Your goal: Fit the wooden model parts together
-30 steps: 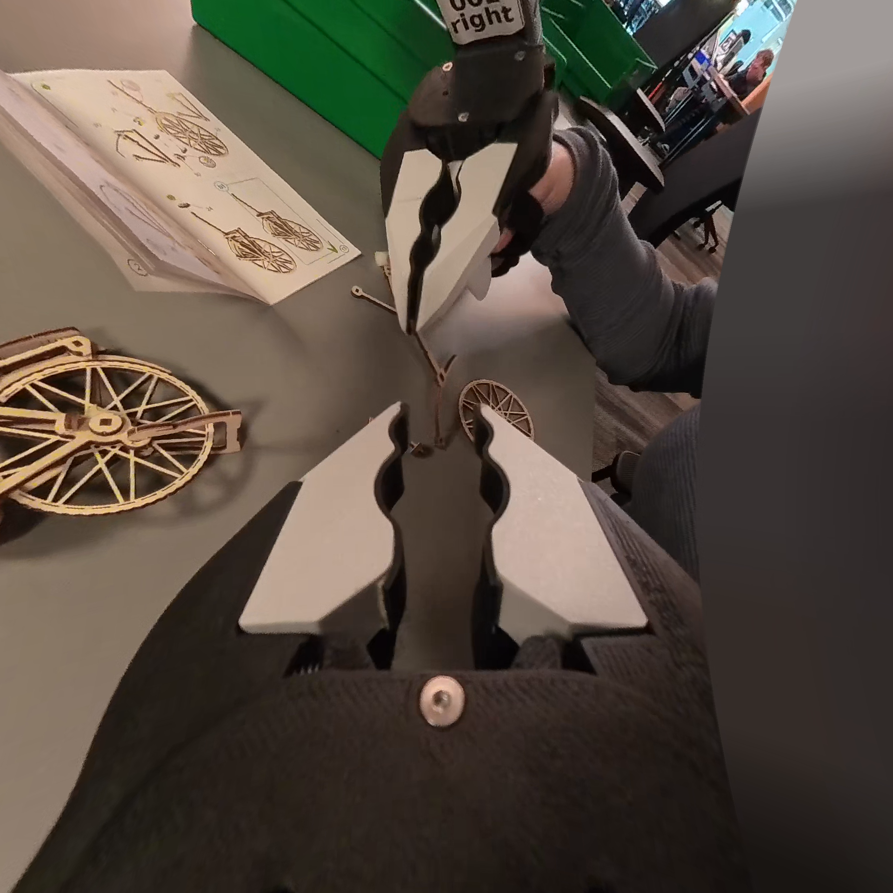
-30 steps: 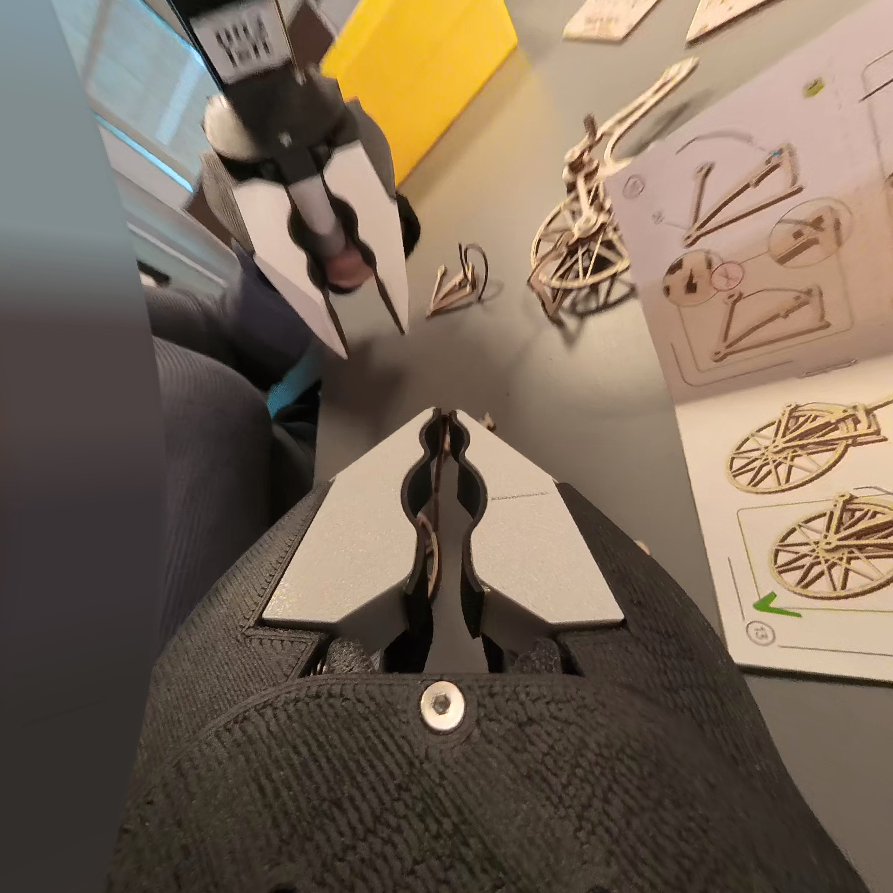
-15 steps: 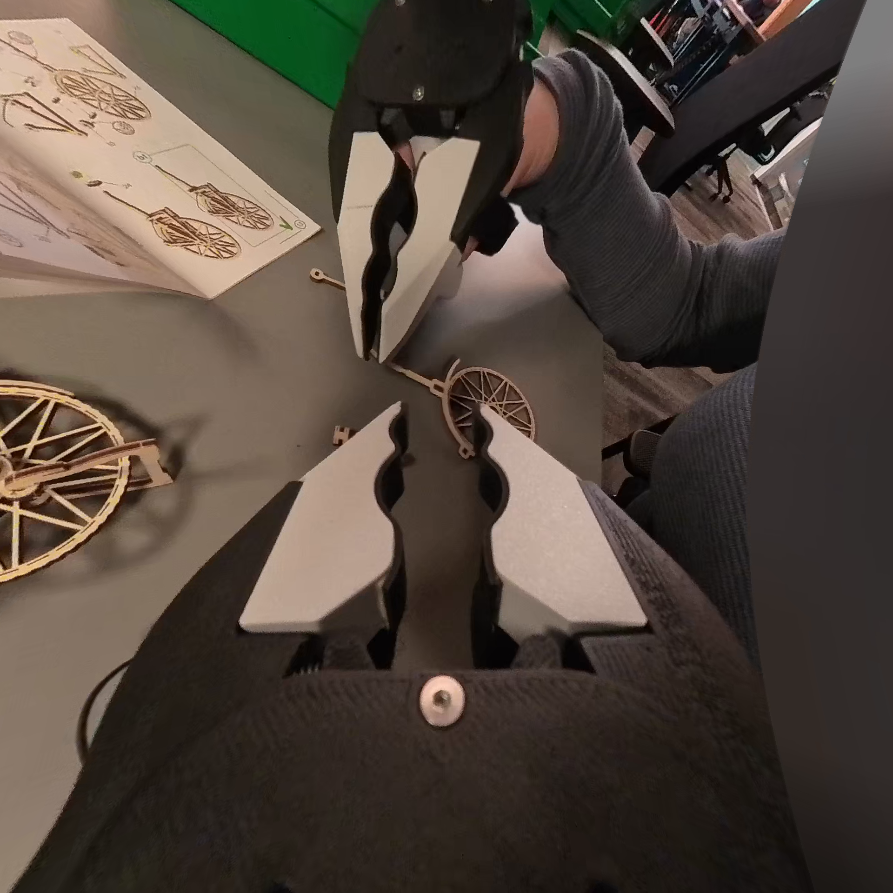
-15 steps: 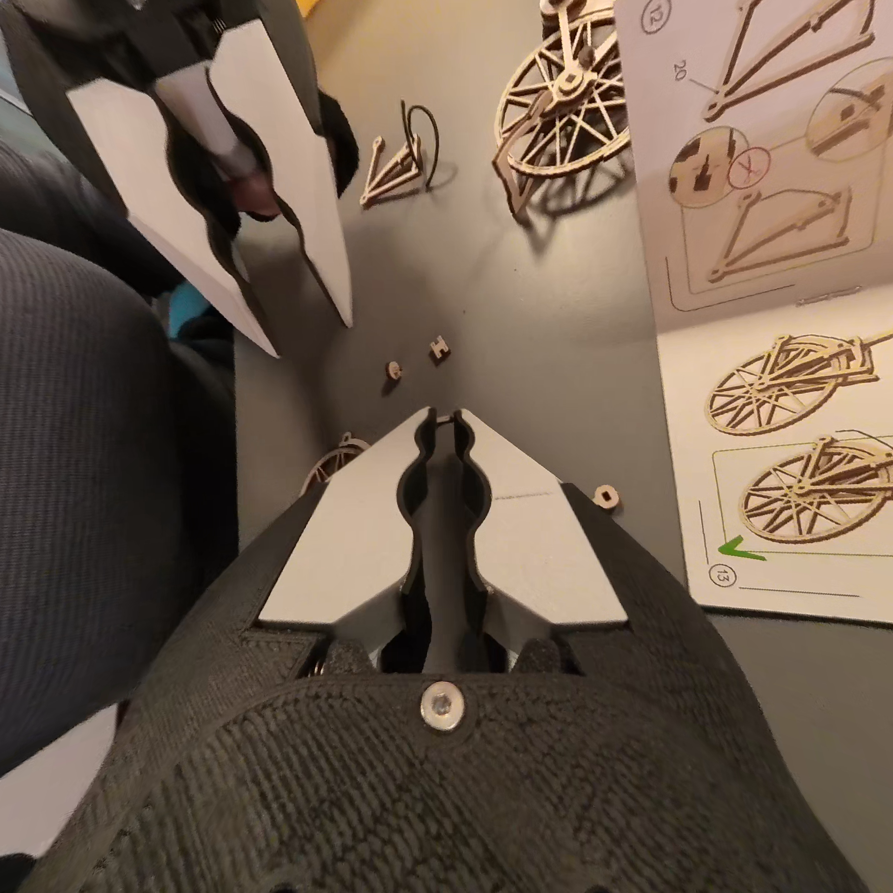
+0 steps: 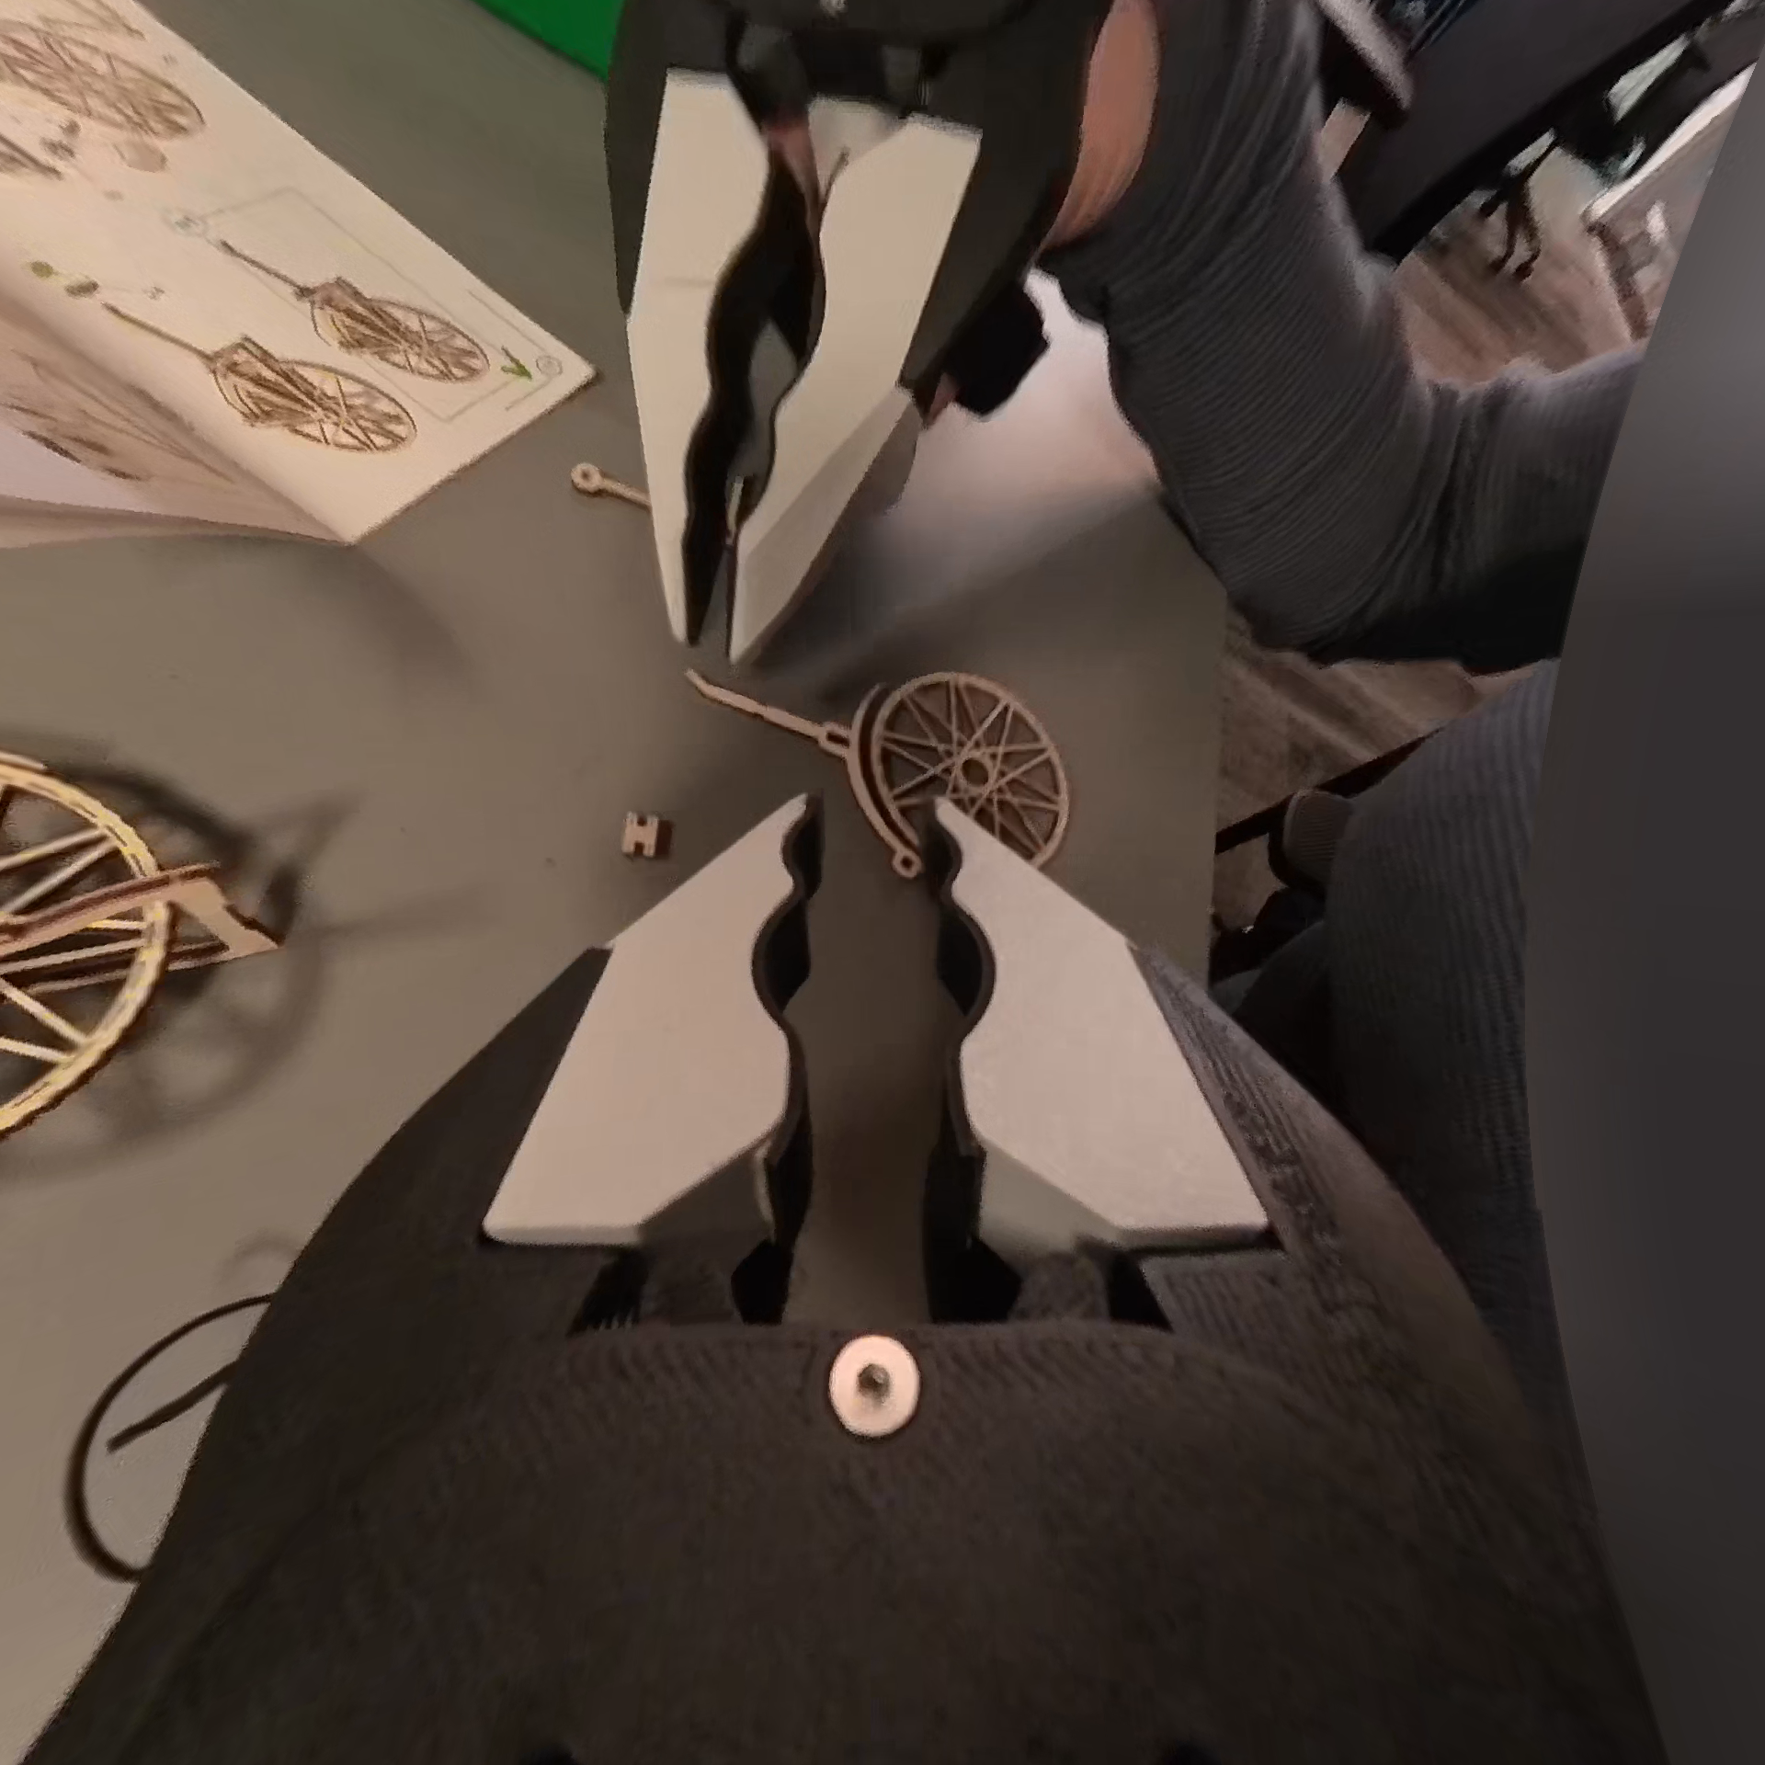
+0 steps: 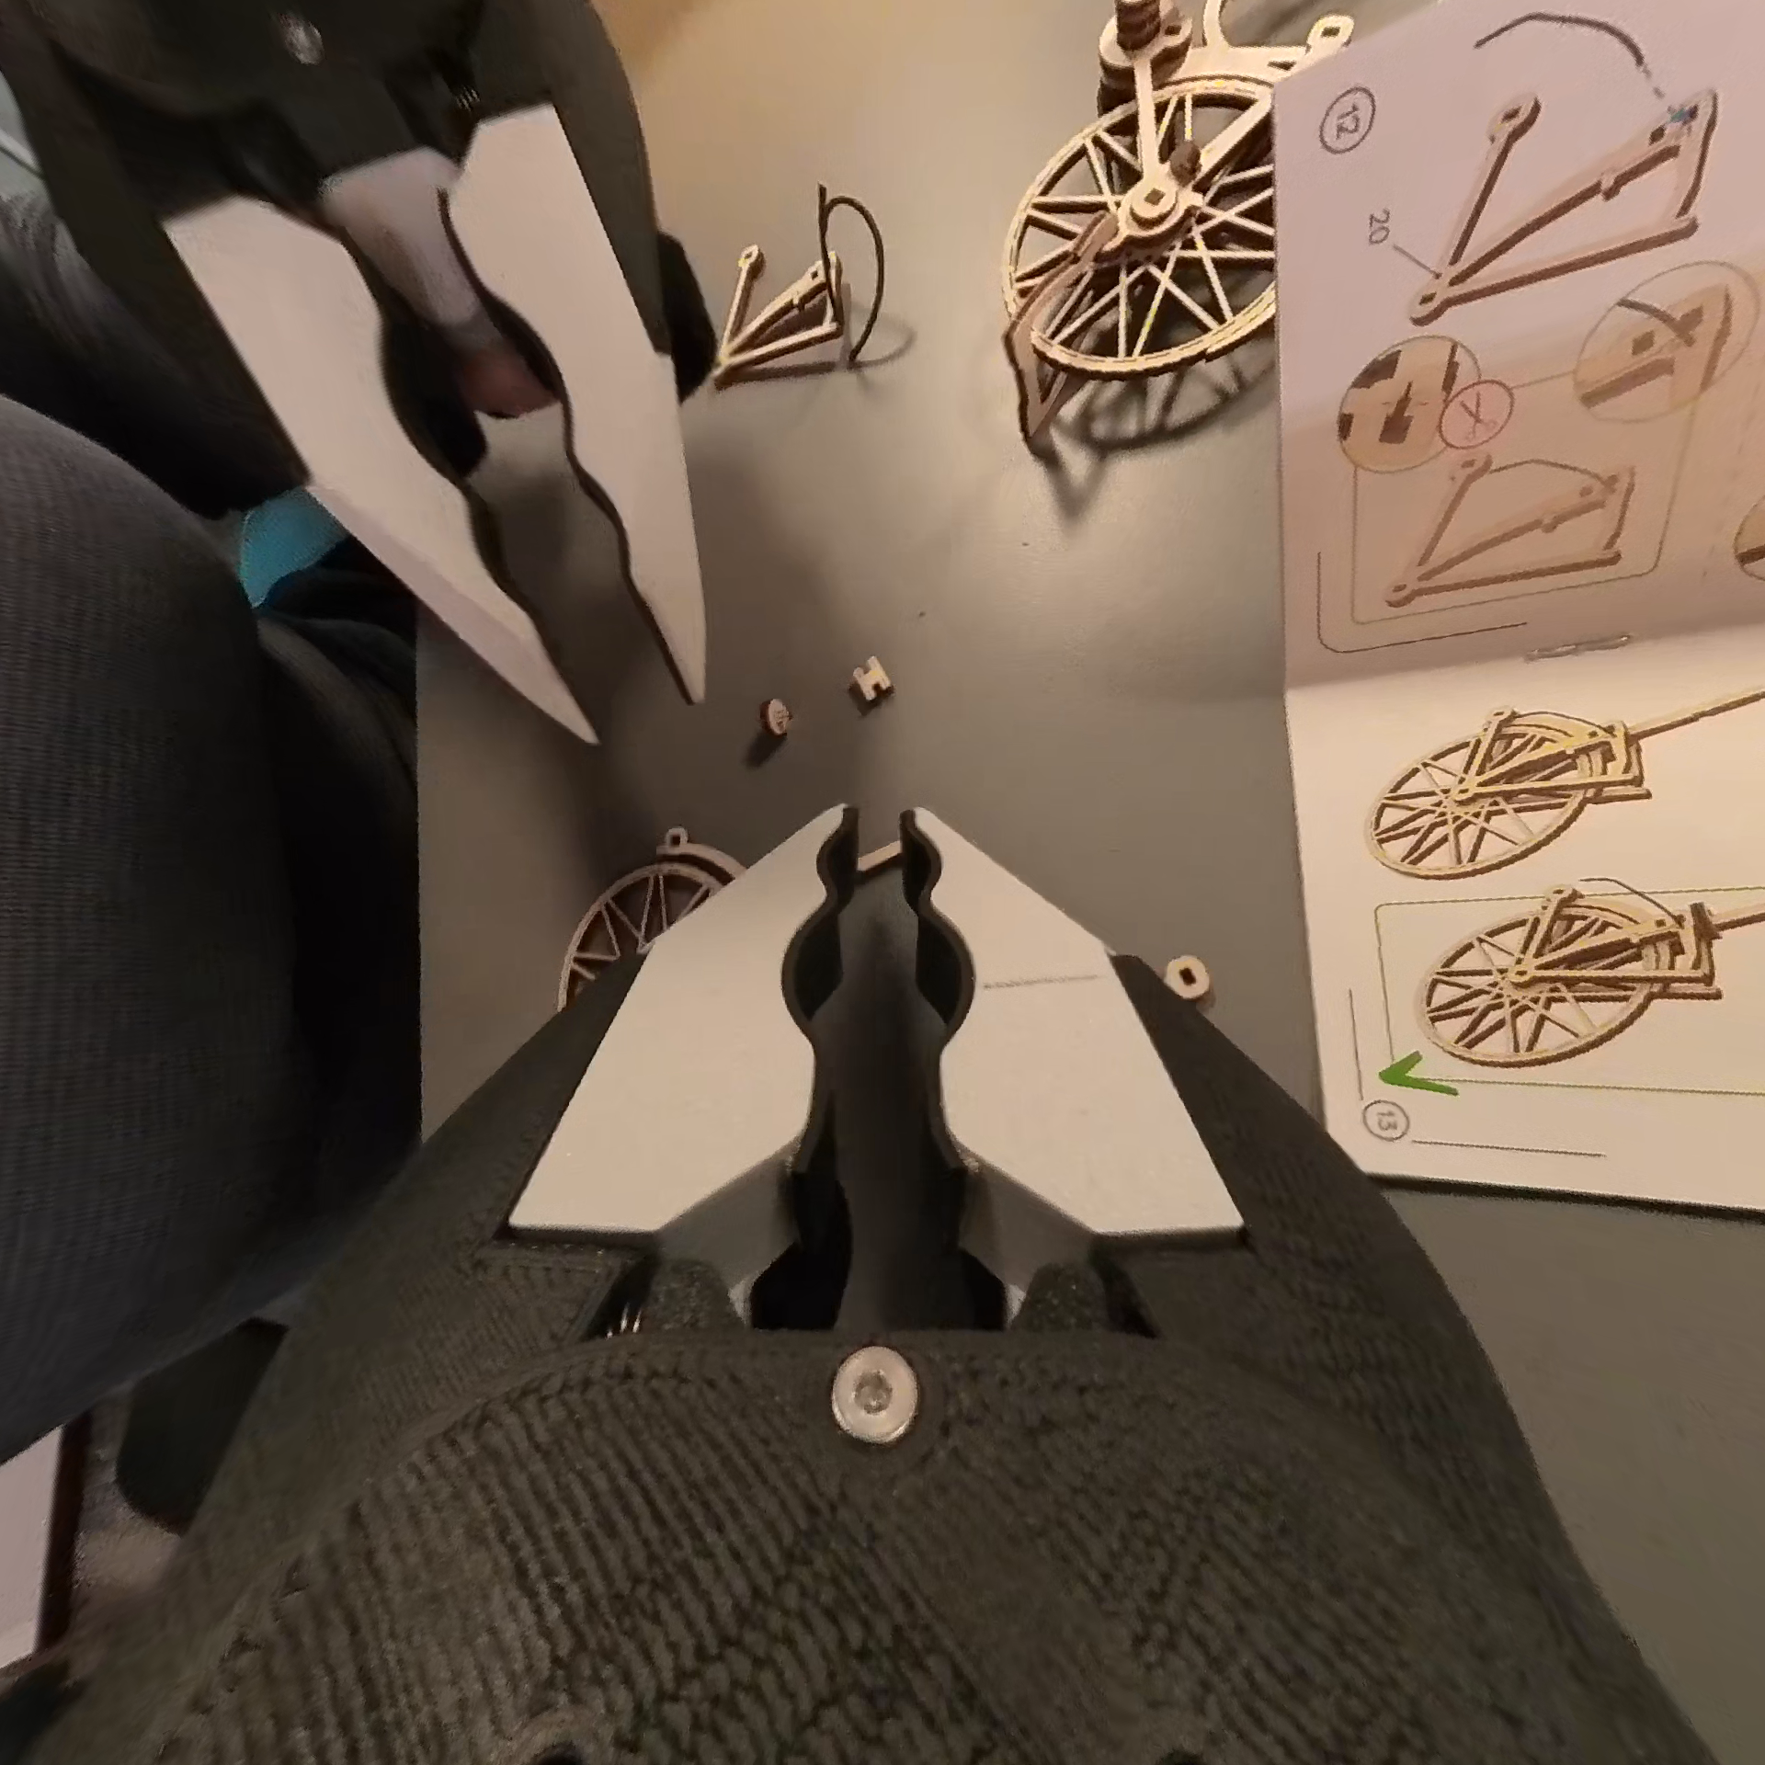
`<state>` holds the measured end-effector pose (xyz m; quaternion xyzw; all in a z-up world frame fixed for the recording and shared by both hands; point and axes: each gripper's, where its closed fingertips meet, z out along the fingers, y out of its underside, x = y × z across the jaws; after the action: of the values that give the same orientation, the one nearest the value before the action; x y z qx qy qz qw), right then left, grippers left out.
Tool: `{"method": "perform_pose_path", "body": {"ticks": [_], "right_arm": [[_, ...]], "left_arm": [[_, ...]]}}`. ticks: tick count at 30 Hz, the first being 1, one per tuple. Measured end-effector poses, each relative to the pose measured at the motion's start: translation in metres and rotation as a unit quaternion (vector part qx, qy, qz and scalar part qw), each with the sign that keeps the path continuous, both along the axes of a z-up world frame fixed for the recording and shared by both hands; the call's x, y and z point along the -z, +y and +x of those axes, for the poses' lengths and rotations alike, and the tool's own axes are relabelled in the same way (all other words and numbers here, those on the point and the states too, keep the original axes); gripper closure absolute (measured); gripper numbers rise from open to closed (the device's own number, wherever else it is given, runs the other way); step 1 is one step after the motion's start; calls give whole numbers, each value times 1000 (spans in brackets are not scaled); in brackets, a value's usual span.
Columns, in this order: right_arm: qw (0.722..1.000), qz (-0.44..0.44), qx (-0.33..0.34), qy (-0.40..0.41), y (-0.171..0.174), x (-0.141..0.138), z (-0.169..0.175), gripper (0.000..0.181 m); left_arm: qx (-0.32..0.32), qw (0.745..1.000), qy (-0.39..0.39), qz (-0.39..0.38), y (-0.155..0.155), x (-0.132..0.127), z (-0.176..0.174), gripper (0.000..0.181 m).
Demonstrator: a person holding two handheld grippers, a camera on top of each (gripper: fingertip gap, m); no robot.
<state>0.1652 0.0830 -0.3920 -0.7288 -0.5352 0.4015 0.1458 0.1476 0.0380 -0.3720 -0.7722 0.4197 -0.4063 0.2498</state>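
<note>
A small wooden wheel with a curved arm and thin rod (image 5: pixel 965 764) lies flat on the grey table near its edge. It shows partly under my right finger in the right wrist view (image 6: pixel 630 917). My left gripper (image 5: pixel 874 812) is open and empty, with its tips just short of the wheel. It shows at the upper left in the right wrist view (image 6: pixel 635 712). My right gripper (image 6: pixel 876 814) points down over the rod's free end with its jaws a narrow gap apart and holds nothing. It shows from the front in the left wrist view (image 5: pixel 709 642).
A large spoked wheel assembly (image 6: pixel 1137 248) stands beyond, with a triangular frame with black cord (image 6: pixel 783 325) beside it. An H-shaped piece (image 6: pixel 871 680), a round piece (image 6: pixel 774 716) and a washer (image 6: pixel 1187 976) lie loose. The open instruction booklet (image 6: pixel 1528 669) lies right. The table edge and a person's leg (image 6: pixel 143 860) are left. From either gripper's tips it is about 4 cm to the H-shaped piece (image 6: pixel 871 680). It is also in sight in the left wrist view (image 5: pixel 644 832).
My right gripper was shut on the small wheel part a second ago. It has let it go, and the part now lies on the table. Both grippers have come lower and closer together.
</note>
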Motion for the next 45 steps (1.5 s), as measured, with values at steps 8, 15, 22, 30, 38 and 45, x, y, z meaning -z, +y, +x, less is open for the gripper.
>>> {"method": "perform_pose_path", "body": {"ticks": [8, 15, 22, 30, 38, 45], "right_arm": [[1000, 9, -24, -9, -8, -1, 3, 181], [999, 36, 12, 33, 8, -16, -4, 181], [979, 113, 117, 121, 52, -48, -10, 181], [887, 315, 260, 216, 107, -96, 10, 181], [794, 442, 317, 271, 118, -119, 32, 181], [671, 613, 346, 233, 119, -127, 51, 181]], "left_arm": [[28, 997, 66, 14, -13, 29, 10, 181], [41, 996, 77, 10, -18, 36, 19, 181], [37, 997, 65, 21, -13, 29, 18, 181], [-148, 958, -57, 239, 84, -42, -2, 181], [-173, 872, -166, 426, 98, -80, 15, 181], [-160, 878, -174, 417, 91, -74, 11, 181]]}}
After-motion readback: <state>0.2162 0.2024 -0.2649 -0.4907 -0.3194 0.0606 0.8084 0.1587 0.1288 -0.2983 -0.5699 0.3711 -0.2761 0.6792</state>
